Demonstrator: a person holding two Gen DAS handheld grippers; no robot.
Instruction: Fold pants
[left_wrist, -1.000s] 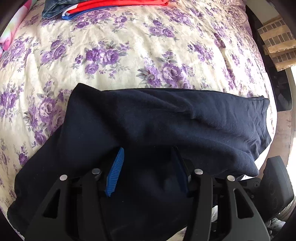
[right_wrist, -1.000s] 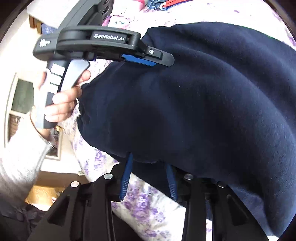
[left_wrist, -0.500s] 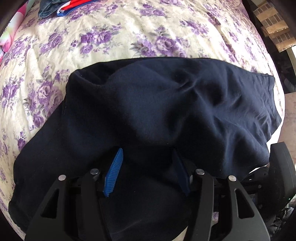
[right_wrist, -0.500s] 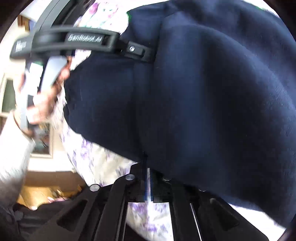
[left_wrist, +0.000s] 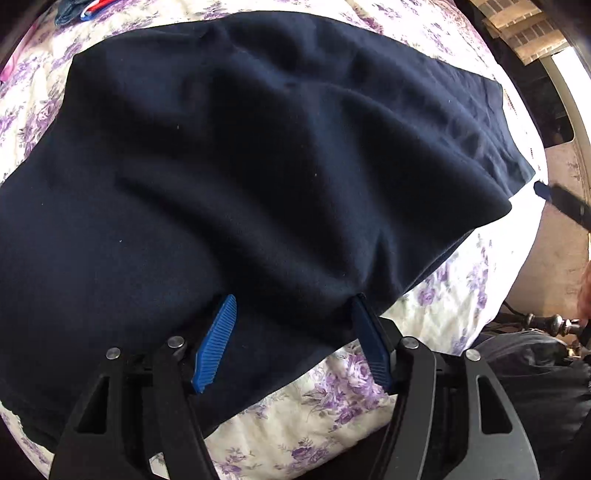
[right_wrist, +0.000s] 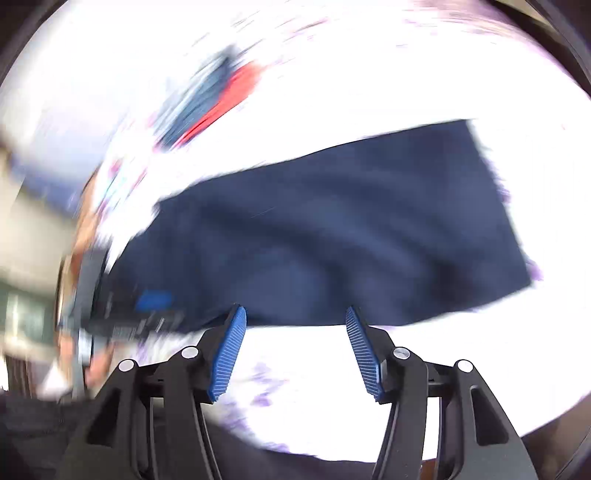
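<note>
My left hand-held gripper (left_wrist: 291, 321) is opening over the navy pants (left_wrist: 258, 177), fabric lying between its unpressing pads. The pants are lying on the floral bed (left_wrist: 443, 306). At 3 o'clock, my right hand-held gripper (right_wrist: 293, 334) is opening, gripping nothing.

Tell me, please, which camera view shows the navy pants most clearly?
The left wrist view: the navy pants fill the frame in sharp focus, creases and edges visible on the floral bedspread. The right wrist view shows their whole outline, but motion blur and glare wash out the detail.
</note>
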